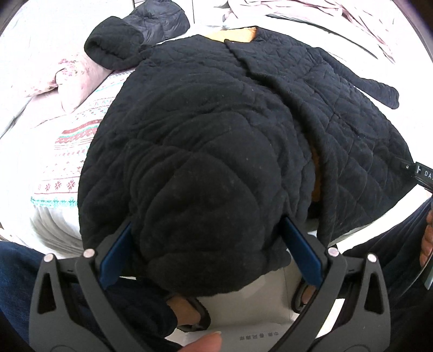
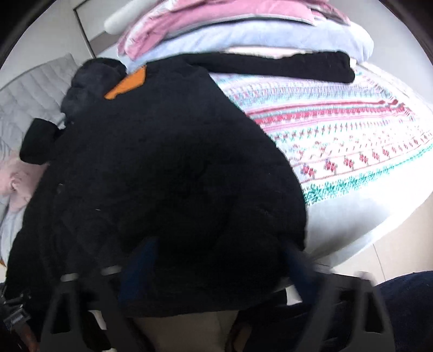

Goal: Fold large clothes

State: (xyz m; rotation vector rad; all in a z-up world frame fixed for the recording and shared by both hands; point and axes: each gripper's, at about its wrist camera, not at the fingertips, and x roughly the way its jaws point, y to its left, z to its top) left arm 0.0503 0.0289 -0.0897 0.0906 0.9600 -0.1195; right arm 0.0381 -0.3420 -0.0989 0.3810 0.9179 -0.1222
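Observation:
A large black quilted jacket (image 1: 216, 130) with orange lining lies spread on the patterned bed cover. My left gripper (image 1: 208, 230) stands wide open around the bulging near hem of the jacket; its blue pads (image 1: 119, 251) flank the fabric without pinching it. In the right wrist view the same jacket (image 2: 162, 176) fills the frame, blurred. My right gripper (image 2: 216, 257) also stands open, fingers either side of the jacket's near edge. One sleeve (image 2: 284, 66) stretches across the bed at the back.
The bed cover (image 2: 351, 140) has red and green patterns. Folded pink and blue bedding (image 2: 243, 35) is stacked at the back. A pink pillow (image 1: 73, 78) and a dark puffy garment (image 1: 159, 21) lie at the far left. The person's legs and feet are below.

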